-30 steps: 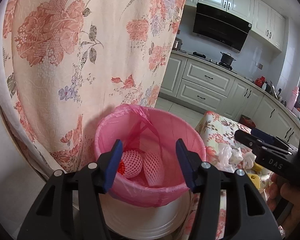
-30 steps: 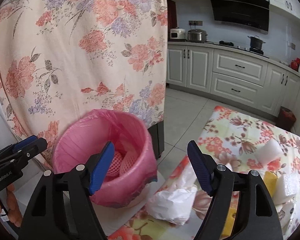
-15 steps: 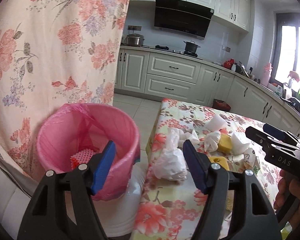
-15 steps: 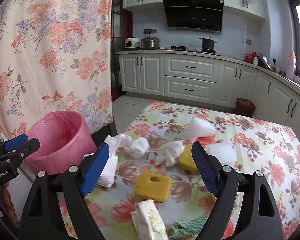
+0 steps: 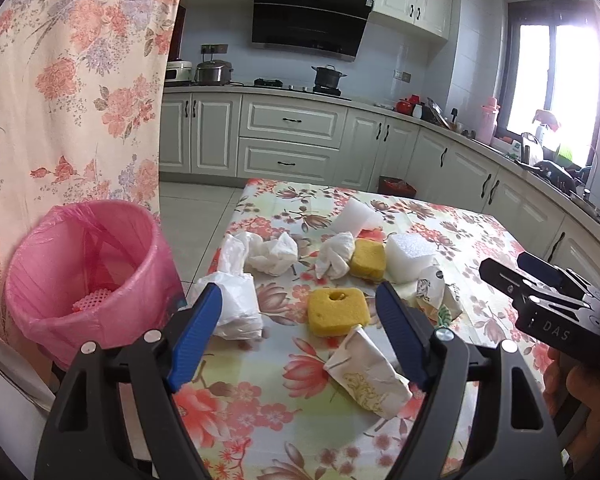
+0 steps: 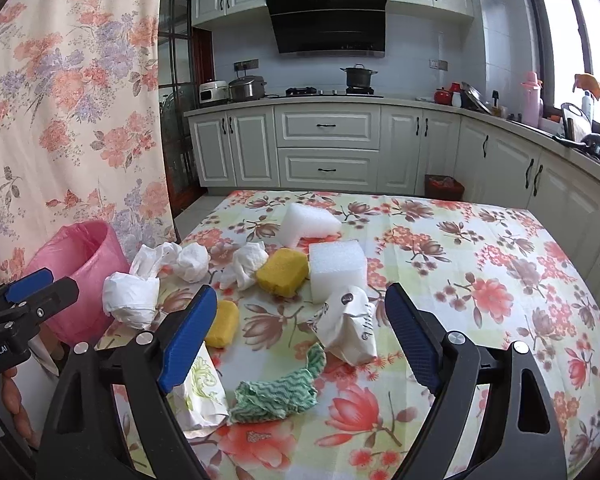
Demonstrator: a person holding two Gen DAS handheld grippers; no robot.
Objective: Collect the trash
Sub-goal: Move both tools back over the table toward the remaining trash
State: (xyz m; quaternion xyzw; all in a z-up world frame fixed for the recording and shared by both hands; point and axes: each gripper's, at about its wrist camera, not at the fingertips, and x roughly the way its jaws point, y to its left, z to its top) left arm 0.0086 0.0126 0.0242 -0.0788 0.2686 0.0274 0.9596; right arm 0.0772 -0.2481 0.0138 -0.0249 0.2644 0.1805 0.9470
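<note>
- Step in hand: reaching for the next scraps. Left gripper (image 5: 300,316) fingers are opening and empty; right gripper (image 6: 296,328) fingers are spread and empty.
- Trash litters the floral desk (image 6: 480,280): yellow sponge (image 5: 337,311), crumpled paper (image 6: 350,326), green cloth (image 6: 278,394).
- Next, I judge: pinch one piece and carry it to the pink-lined bin (image 5: 84,268) beside the desk.

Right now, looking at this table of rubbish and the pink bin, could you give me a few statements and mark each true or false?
1. Both grippers, left and right, hold nothing. True; the left jaws are opening.
2. The pink-lined bin stands on the table. False: it stands beside the table.
3. Two yellow sponges lie among the trash. True.
4. The green zigzag cloth is in the bin. False: it lies on the table.
</note>
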